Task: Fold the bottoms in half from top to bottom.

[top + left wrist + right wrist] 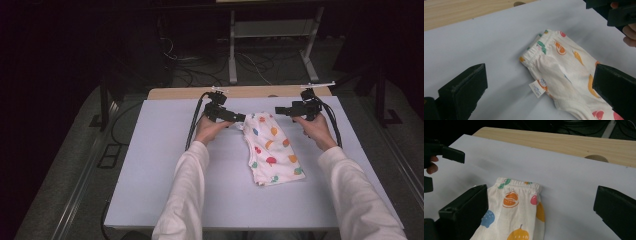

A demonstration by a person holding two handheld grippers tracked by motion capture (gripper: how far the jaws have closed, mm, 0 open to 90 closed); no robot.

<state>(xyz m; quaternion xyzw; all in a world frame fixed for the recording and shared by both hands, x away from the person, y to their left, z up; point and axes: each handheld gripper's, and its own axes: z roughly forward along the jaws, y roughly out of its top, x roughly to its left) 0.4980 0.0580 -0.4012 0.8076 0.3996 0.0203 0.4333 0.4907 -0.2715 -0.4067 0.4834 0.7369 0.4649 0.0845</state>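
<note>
A small pair of white shorts printed with fruit lies folded near the middle of the table, waistband toward the far edge. The left gripper sits just beside the waistband's near corner, jaws wide and empty. The right gripper hangs just off the other corner, also wide. Bare tabletop spreads on both sides.
</note>
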